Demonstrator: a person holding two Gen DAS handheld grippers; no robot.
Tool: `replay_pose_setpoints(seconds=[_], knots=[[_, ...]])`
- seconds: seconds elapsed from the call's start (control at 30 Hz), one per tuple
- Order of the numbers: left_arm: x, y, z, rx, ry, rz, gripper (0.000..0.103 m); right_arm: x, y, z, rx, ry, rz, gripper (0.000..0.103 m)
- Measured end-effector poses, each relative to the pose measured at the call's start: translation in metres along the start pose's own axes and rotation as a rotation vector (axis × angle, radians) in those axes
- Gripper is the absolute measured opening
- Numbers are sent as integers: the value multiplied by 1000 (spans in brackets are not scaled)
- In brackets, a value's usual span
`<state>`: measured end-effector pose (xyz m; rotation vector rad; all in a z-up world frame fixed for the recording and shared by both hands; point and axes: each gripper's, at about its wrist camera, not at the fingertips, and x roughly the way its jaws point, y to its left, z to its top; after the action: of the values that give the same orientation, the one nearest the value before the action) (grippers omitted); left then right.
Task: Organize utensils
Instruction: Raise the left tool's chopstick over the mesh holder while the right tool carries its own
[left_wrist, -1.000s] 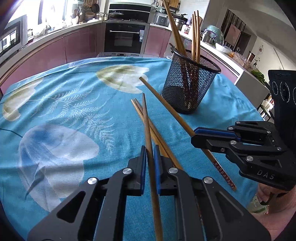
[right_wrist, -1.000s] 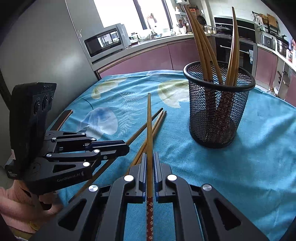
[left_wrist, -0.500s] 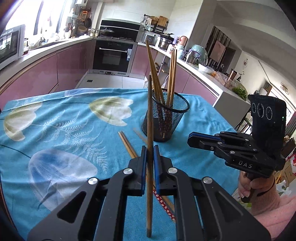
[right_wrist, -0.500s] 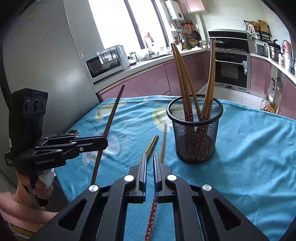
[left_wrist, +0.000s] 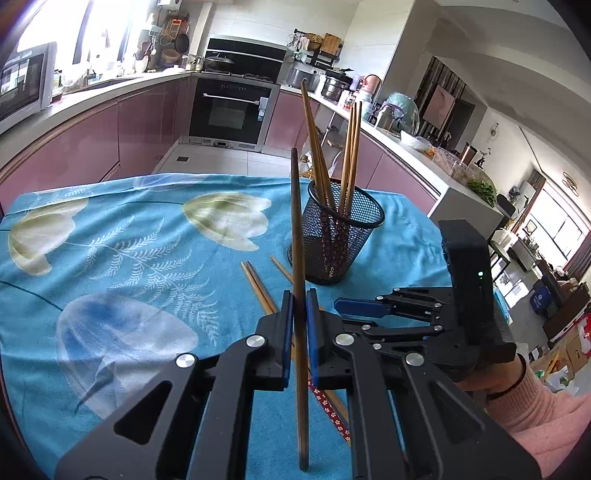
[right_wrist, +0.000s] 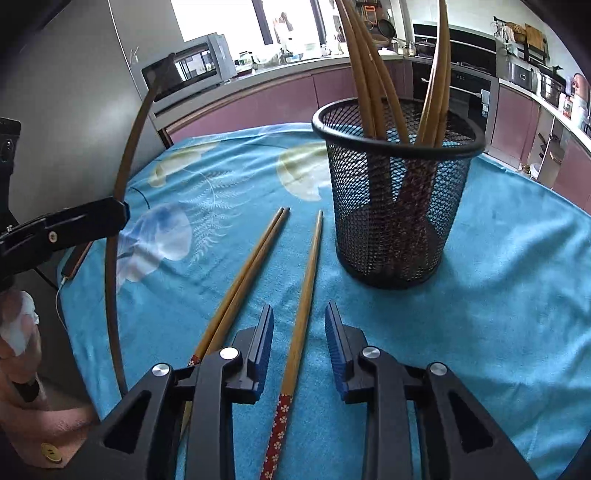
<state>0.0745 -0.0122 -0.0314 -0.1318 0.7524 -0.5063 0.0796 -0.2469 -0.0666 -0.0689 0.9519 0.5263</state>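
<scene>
2 hand-held grippers: I carry 1 in each hand, both over the tabletop (right_wrist: 498, 314) with its turquoise cloth printed with pale flowers and ferns.
Left hand-held gripper (left_wrist: 299, 325): my blue-padded jaws are clamped tight on 1 dark brown wooden chopstick (left_wrist: 297, 240), which stands nearly upright, its top above the jaws and its lower end hanging below them, clear of the cloth. In the right wrist view the same chopstick (right_wrist: 122, 173) shows at the far left, gripped by the black jaw tip.
Right hand-held gripper (right_wrist: 299, 339): my jaws are opening, pads apart, with 1 light bamboo chopstick with a red flowered handle (right_wrist: 306, 291) lying on the cloth between them; neither pad touches it.
Pair on the cloth: 2 more light bamboo chopsticks (right_wrist: 247, 273) lie side by side, touching, just left of that 1.
Holder: 1 black wire-mesh cup (right_wrist: 399, 192) stands upright on the cloth, just beyond the loose chopsticks, with several bamboo chopsticks (right_wrist: 369, 66) leaning inside it.
Sleeve: pink cuff (left_wrist: 535, 406) behind my right hand.
</scene>
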Motion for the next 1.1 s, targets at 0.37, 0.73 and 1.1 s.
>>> replay_pose_setpoints(seconds=[0.37,0.73,1.1], knots=[[5,2,-2,-11,9,-1,8,-14,-1,-3,12,-59,14,6],[-8,-1,8,-6,-31,-43,8,-88,-16,1,66,-259,144,6],[22,9,0,24,37,103,13,-103,-19,4,70,-299,151,6]])
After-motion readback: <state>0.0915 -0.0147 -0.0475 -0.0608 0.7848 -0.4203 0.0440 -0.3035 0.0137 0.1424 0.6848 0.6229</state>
